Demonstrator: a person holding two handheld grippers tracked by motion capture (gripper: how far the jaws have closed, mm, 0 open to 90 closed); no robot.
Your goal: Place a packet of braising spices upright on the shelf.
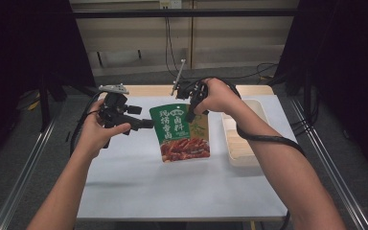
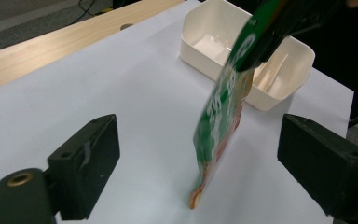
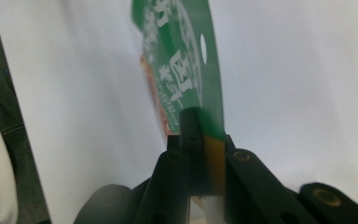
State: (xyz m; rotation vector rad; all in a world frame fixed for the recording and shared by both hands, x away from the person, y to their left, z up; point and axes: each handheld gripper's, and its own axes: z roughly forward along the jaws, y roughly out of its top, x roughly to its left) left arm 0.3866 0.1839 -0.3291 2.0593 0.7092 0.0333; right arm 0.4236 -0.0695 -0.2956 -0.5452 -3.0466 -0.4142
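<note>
1. Forearms come in from the bottom of the high view, and the person's left hand (image 1: pixel 96 134) carries the left gripper (image 1: pixel 143 124), pointed at the left edge of the green seasoning pouch (image 1: pixel 182 132).
2. Left gripper view now: its two black jaws stand wide apart with nothing between them, and the pouch (image 2: pixel 219 126) hangs edge-on ahead, its bottom corner just about touching the white table sheet (image 2: pixel 135 93).
3. Over to the right gripper (image 1: pixel 191 114): it has the pouch by its top edge. In the right gripper view the jaws are pressed together on that flat sealed strip, beside the hang hole (image 3: pixel 203 46).
4. Handling call: the pouch looks light and thin, a glossy film that bows as it hangs, so it is floppy and probably slick. One pinch lets it swing.
5. Best holds, I judge, are the flat seams: the top seal already taken, and the left side edge for the open gripper. Squeezing the printed middle risks crushing whatever is inside.
6. Off to the right sits a white plastic tray (image 1: pixel 261 115), with pale sticks lying in it; what they are is too small to tell.
</note>
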